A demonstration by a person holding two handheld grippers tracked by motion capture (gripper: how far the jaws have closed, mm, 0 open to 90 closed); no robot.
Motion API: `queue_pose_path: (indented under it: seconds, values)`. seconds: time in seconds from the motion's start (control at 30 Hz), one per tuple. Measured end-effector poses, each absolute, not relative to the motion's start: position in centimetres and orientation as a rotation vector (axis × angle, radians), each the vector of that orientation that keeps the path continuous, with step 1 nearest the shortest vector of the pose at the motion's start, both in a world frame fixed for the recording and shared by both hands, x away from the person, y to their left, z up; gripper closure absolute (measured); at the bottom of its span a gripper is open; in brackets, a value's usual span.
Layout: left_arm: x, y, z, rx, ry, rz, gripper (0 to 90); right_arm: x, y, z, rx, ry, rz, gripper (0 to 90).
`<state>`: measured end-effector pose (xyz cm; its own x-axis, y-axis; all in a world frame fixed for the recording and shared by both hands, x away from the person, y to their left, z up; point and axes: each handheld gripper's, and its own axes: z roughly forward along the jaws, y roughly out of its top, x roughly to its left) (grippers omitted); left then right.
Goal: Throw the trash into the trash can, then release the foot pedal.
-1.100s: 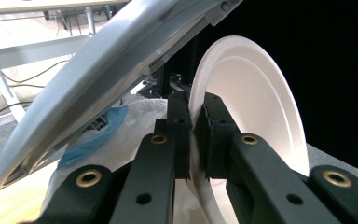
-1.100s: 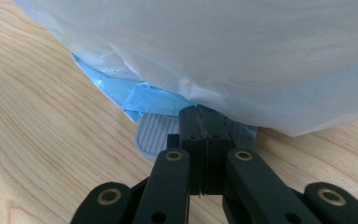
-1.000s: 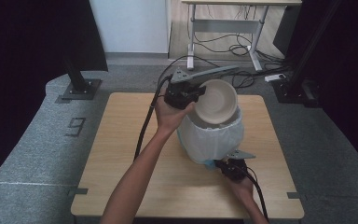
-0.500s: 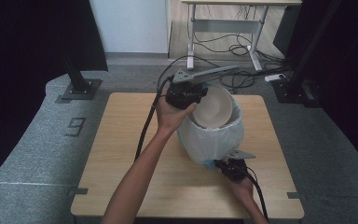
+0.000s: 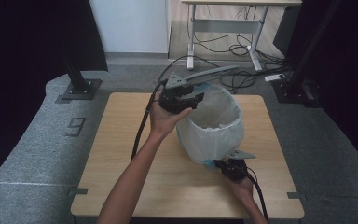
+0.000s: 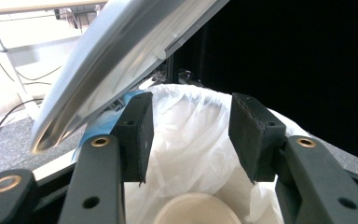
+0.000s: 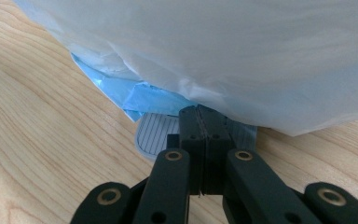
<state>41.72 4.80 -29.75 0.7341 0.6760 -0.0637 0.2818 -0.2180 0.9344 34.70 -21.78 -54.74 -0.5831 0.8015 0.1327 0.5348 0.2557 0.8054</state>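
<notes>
Right tool [image 7: 200,114]: nearest the person, jaws closed flat together with nothing between them; the tips rest on the grey ribbed pedal [image 7: 156,135] at the foot of the bin.
Pedal: judged pressed down, since the lid stands raised.
Surface [image 5: 121,140]: pale wood; it carries the bin toward its right half.
Bin [image 7: 144,95]: blue body, upright, largely hidden under the overhanging bag.
Liner bag [image 5: 209,135]: thin white plastic, folded out over the rim and hanging down the sides; mouth open.
Contents: a round off-white bowl [image 6: 198,210] lies low inside the bag, seen from the left tool's own view; whether anything else lies in there cannot be told.
Left tool [image 5: 193,100]: held over the near-left rim of the bin, pointing in; its jaws have just been opening and now stand apart, the pads [image 6: 137,135] touching nothing, the bowl below them and clear.
Lid [image 5: 212,73]: grey, tilted up at the far side of the bin.
Progress: the drop into the bin appears done.
Remaining: likely to draw the left tool clear, lift the right tool off the pedal and let the lid fall shut.
</notes>
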Motion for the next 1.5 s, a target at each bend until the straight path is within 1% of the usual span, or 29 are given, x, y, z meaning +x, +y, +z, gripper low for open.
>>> queue_pose_path:
  seconds: [0.07, 0.13, 0.23, 0.33, 0.43, 0.63, 1.0, 1.17, 1.23, 1.27, 1.3, 1.33, 1.37, 1.4, 1.43, 1.5]
  values:
    - [41.5, 5.5, -30.0, 1.802, 0.759, 0.398, 45.3, 34.7, -21.8, -54.7, 1.235, 2.226, 1.242, 88.7]
    - [40.9, 6.4, -30.2, 1.792, 0.765, 0.401, 41.0, 34.7, -21.8, -54.7, 1.236, 2.225, 1.242, 88.7]
    - [40.5, 7.1, -30.3, 1.792, 0.764, 0.411, 39.7, 34.7, -21.8, -54.8, 1.237, 2.225, 1.244, 88.7]
    - [39.9, 7.9, -30.4, 1.807, 0.766, 0.453, 37.8, 34.7, -21.8, -54.8, 1.238, 2.225, 1.248, 88.7]
    - [39.2, 8.8, -30.7, 1.825, 0.759, 0.481, 37.1, 34.7, -21.8, -54.8, 1.241, 2.224, 1.251, 88.6]
    - [38.5, 9.7, -31.1, 1.823, 0.760, 0.473, 37.1, 34.7, -21.9, -54.8, 1.239, 2.225, 1.262, 88.6]
    - [37.6, 10.7, -32.1, 1.841, 0.755, 0.472, 36.9, 34.8, -22.1, -54.8, 1.248, 2.243, 1.296, 82.8]
    - [37.1, 11.4, -32.9, 1.836, 0.770, 0.472, 37.4, 34.6, -22.0, -54.7, 1.234, 2.238, 1.303, 77.8]
    - [36.9, 11.7, -33.2, 1.833, 0.775, 0.475, 37.6, 34.4, -21.8, -54.5, 1.226, 2.227, 1.312, 74.4]
    - [36.8, 11.8, -33.4, 1.831, 0.777, 0.475, 37.6, 34.4, -21.8, -54.5, 1.226, 2.227, 1.312, 74.4]
    - [36.6, 12.1, -33.9, 1.827, 0.782, 0.468, 37.7, 34.3, -21.8, -54.4, 1.220, 2.220, 1.324, 71.2]
    - [36.6, 12.1, -33.9, 1.827, 0.782, 0.468, 37.7, 34.3, -21.8, -54.4, 1.220, 2.220, 1.324, 71.2]
    - [36.5, 12.2, -34.1, 1.828, 0.784, 0.466, 37.7, 34.2, -21.8, -54.3, 1.216, 2.212, 1.338, 69.0]
    - [36.3, 12.4, -34.6, 1.829, 0.789, 0.459, 37.8, 34.0, -21.8, -54.0, 1.212, 2.187, 1.349, 64.0]
    - [36.3, 12.4, -34.6, 1.829, 0.789, 0.459, 37.7, 34.0, -21.8, -54.0, 1.212, 2.187, 1.349, 64.0]
    - [36.2, 12.7, -35.1, 1.832, 0.793, 0.458, 37.8, 33.8, -21.8, -53.7, 1.217, 2.170, 1.341, 56.0]
